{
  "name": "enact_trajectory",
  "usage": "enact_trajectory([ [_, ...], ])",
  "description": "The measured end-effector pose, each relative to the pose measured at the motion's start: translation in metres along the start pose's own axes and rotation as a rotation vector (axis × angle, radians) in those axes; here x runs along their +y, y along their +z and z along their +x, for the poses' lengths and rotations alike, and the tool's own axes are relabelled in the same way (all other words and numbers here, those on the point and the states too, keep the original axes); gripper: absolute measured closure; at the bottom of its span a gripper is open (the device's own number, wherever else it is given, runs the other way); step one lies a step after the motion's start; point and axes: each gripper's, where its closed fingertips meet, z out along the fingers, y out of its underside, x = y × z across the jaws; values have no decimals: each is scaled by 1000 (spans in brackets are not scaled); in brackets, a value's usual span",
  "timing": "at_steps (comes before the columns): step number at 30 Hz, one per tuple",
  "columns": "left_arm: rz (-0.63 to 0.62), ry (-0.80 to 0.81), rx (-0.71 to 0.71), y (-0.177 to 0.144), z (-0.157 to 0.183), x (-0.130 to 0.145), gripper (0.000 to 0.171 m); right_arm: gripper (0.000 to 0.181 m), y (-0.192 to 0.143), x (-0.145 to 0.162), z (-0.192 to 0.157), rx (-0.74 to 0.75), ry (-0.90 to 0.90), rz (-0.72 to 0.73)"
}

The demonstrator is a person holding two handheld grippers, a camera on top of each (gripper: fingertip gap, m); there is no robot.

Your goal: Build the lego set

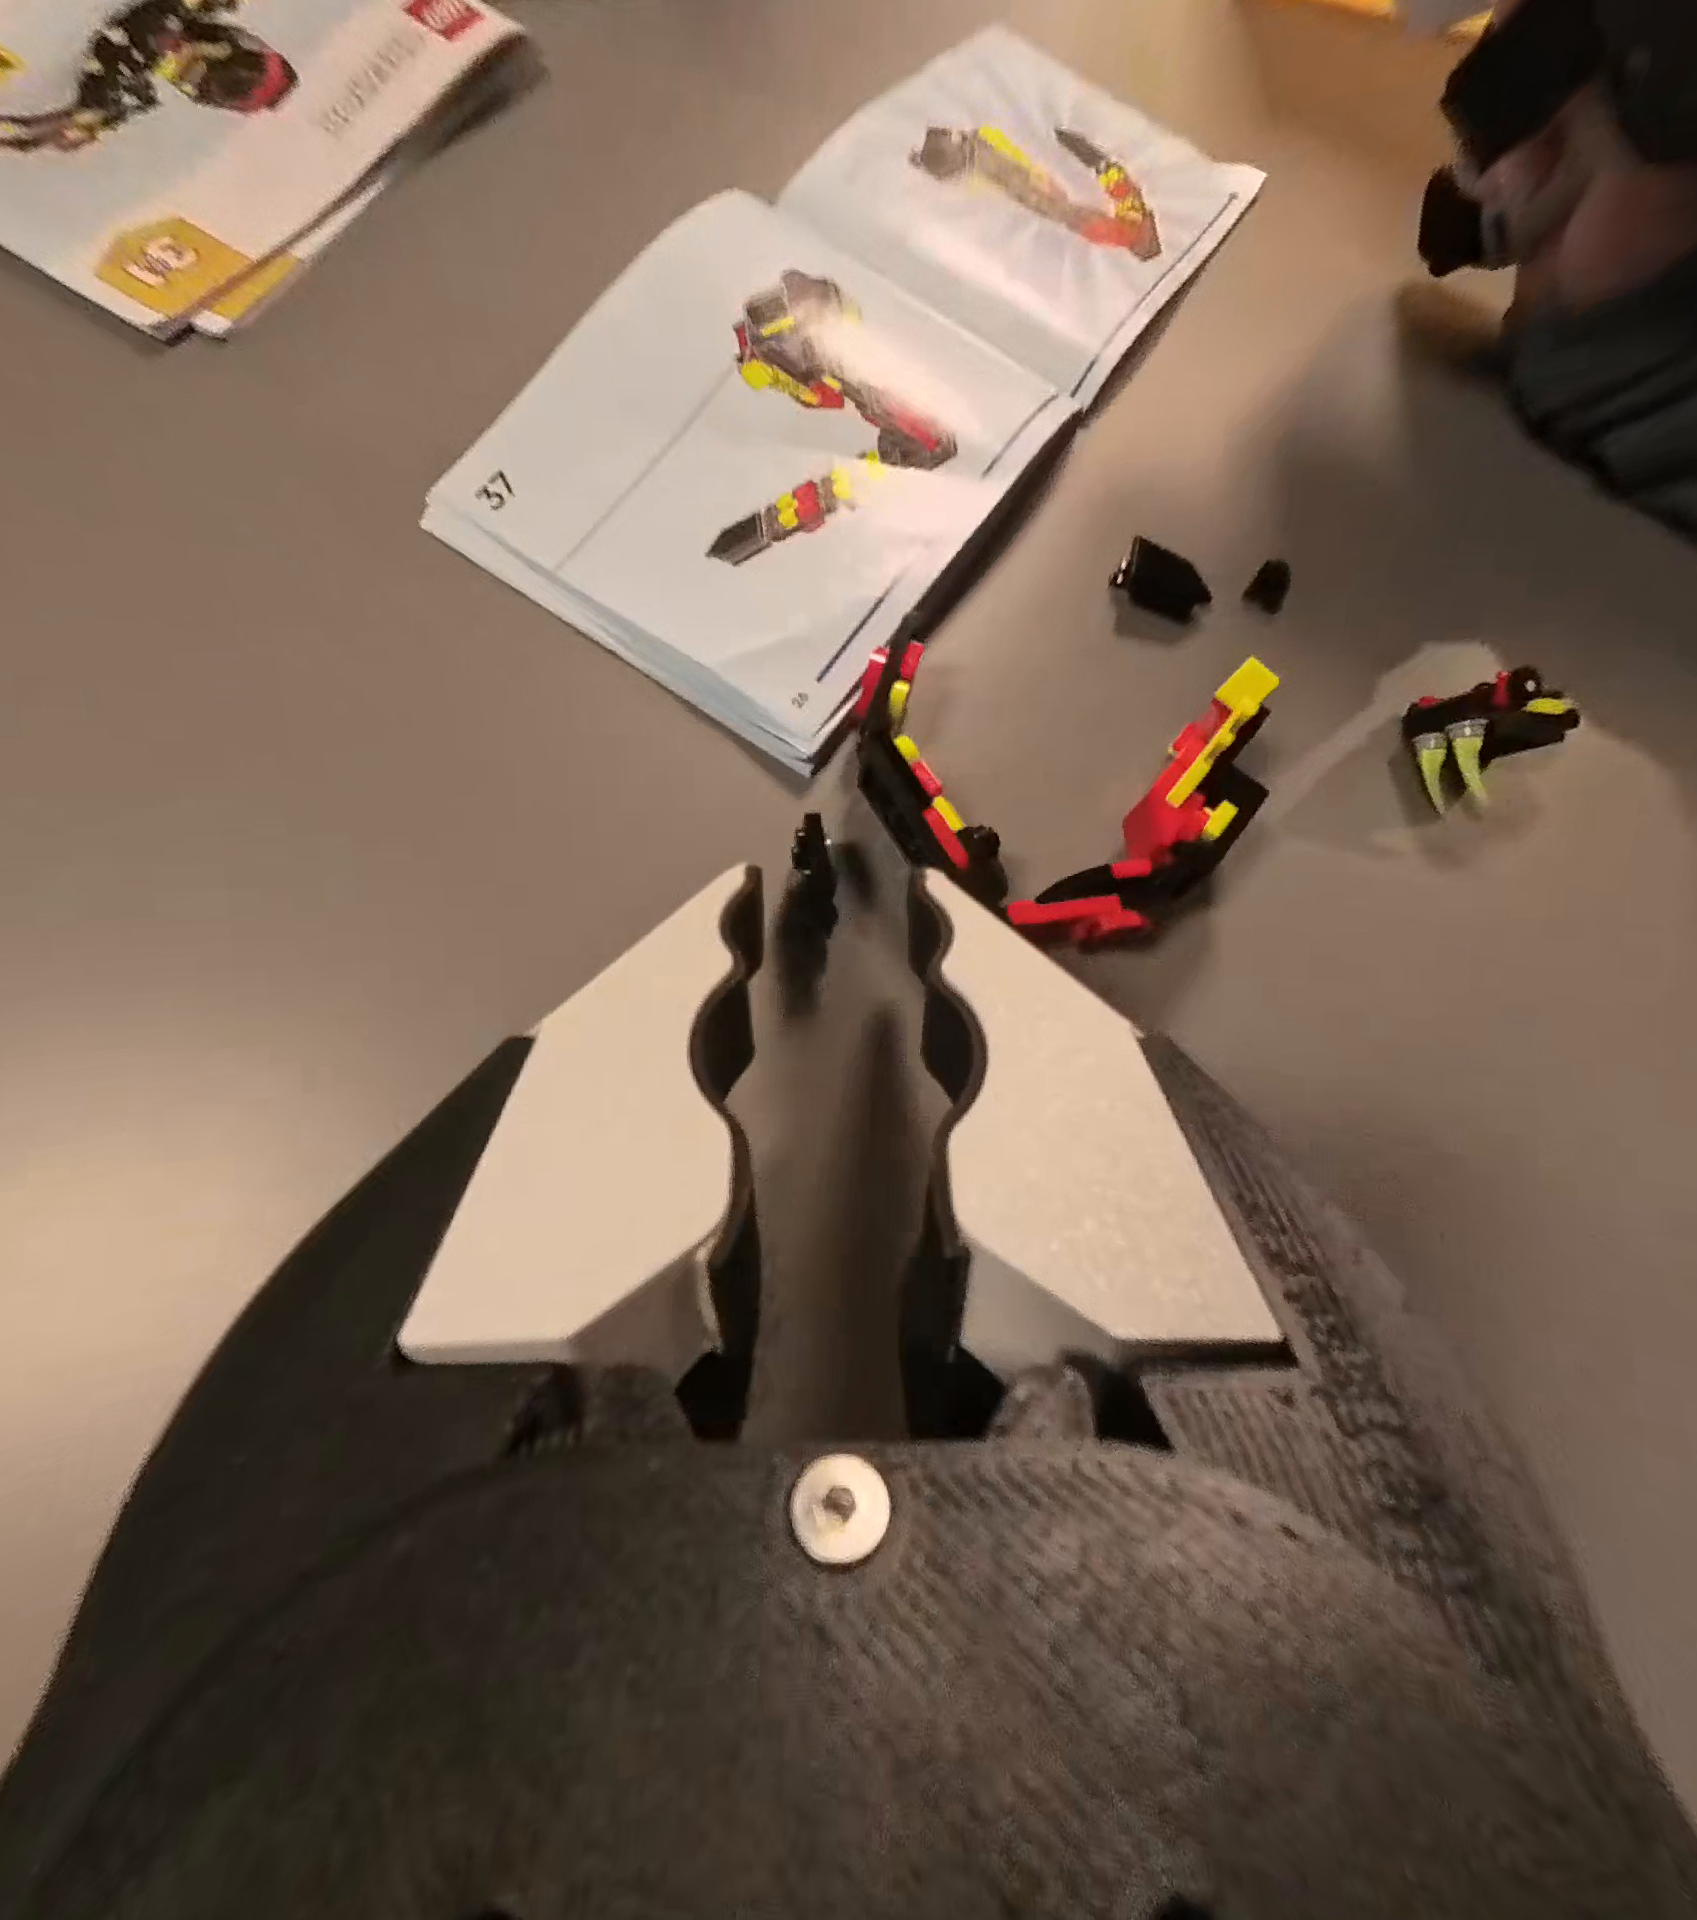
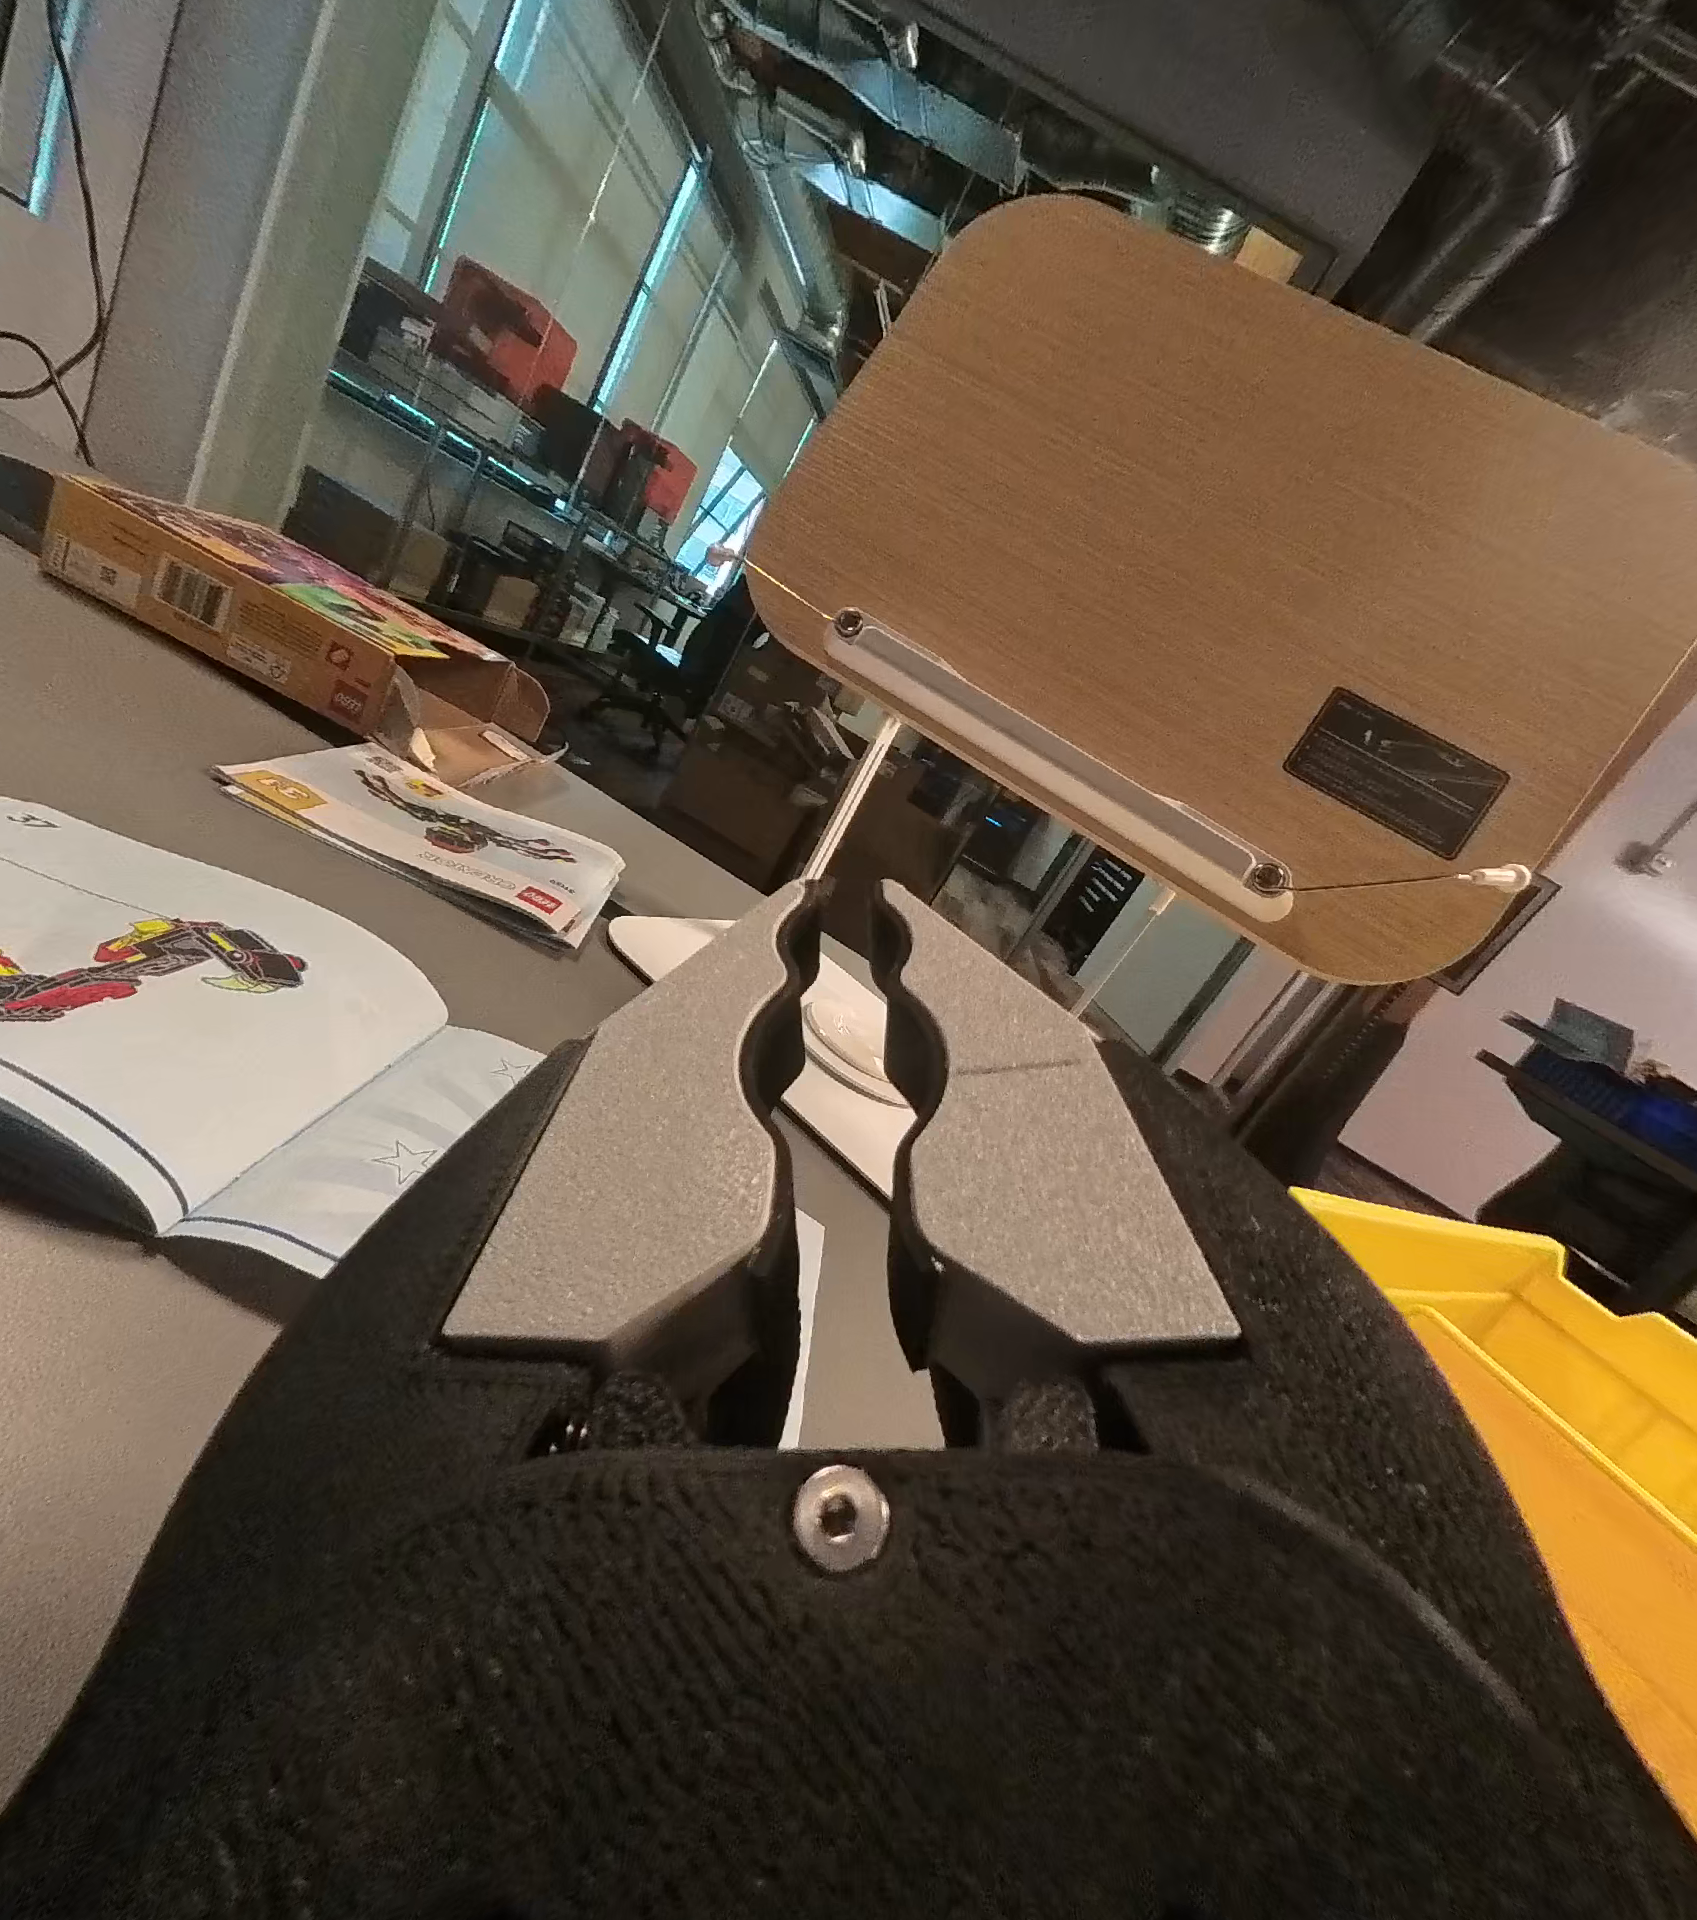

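In the left wrist view my left gripper (image 1: 839,878) is open just above the grey table (image 1: 200,831). A small black Lego piece (image 1: 810,883) lies between its fingertips, close to the left one, not clamped. Just beyond lie a curved black, red and yellow Lego segment (image 1: 911,779), a red and black assembly (image 1: 1166,821) and a black head part with lime claws (image 1: 1478,738). Two small black pieces (image 1: 1156,571) lie farther back. My right gripper (image 2: 846,894) is empty, jaws a narrow gap apart, pointing away from the Lego parts; it shows blurred in the left view (image 1: 1550,135).
An open instruction booklet (image 1: 823,416) (image 2: 148,987) lies behind the parts and a closed booklet (image 1: 179,135) (image 2: 428,831) farther off. The Lego box (image 2: 252,603) lies open at the back. A wooden board on a white stand (image 2: 1239,582) and a yellow bin (image 2: 1602,1455) stand near the right gripper. There is about 25 cm between the tips of the two grippers.
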Motion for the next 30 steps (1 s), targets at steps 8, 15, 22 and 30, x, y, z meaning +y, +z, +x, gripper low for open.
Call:
enact_trajectory([
  [8,-36,9,-5,9,2,7,154,175,1,1,1,3,13,-5],
  [15,-12,62,-66,7,-2,2,165,175,2,2,1,6,16,-6],
  [22,211,268,114,-17,79,-38,166,175,2,1,2,6,24,-1],
  [30,-89,391,420,16,184,24,165,175,-3,-1,2,-3,28,5],
])
